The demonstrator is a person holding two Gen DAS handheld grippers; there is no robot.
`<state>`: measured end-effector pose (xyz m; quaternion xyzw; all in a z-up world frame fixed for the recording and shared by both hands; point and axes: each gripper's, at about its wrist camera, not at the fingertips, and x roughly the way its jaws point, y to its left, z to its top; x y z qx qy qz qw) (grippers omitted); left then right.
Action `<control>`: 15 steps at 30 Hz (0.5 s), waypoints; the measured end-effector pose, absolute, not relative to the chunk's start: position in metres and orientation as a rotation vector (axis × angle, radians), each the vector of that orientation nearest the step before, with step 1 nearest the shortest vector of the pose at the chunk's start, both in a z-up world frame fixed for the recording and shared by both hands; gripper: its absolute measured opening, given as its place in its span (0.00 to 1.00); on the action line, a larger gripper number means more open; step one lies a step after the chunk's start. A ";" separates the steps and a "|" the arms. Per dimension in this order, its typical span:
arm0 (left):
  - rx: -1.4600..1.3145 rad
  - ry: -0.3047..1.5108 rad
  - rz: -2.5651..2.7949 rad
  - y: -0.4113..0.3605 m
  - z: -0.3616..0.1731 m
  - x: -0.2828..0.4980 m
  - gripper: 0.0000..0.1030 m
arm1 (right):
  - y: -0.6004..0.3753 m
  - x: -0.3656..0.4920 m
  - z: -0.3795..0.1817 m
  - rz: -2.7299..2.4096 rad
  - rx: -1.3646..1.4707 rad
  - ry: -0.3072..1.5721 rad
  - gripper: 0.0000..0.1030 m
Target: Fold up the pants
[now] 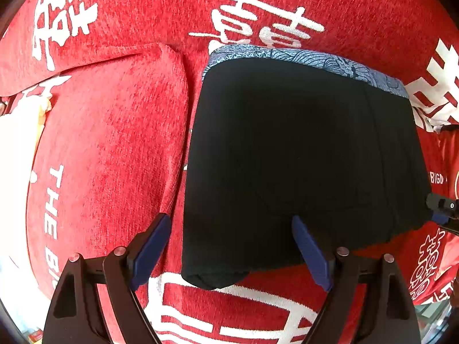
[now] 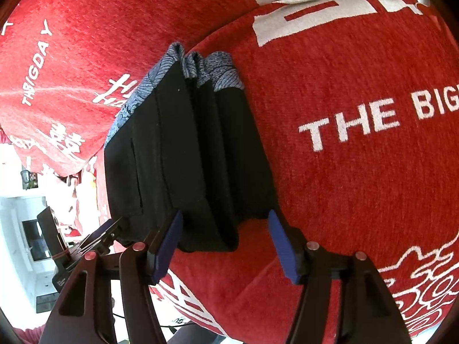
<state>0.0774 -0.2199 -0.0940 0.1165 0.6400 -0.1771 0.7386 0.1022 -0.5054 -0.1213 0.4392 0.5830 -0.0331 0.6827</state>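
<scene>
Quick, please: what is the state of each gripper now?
Left gripper: open, holding nothing, above the pants.
Right gripper: open, pads off the pants.

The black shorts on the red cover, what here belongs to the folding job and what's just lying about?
Part of the job:
- black shorts, folded, patterned waistband
- left gripper, jaws open
- right gripper, jaws open, pads off the cloth

Lying about:
- red cover with white lettering
- red cushion beside the shorts
</scene>
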 end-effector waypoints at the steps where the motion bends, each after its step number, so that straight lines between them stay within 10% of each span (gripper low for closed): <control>1: 0.257 1.405 -0.389 -0.220 -0.094 0.077 0.85 | -0.506 0.102 -0.122 -0.074 0.985 1.308 0.65; 15: 0.249 1.397 -0.413 -0.221 -0.087 0.087 0.84 | -0.513 0.106 -0.122 -0.060 0.969 1.305 0.67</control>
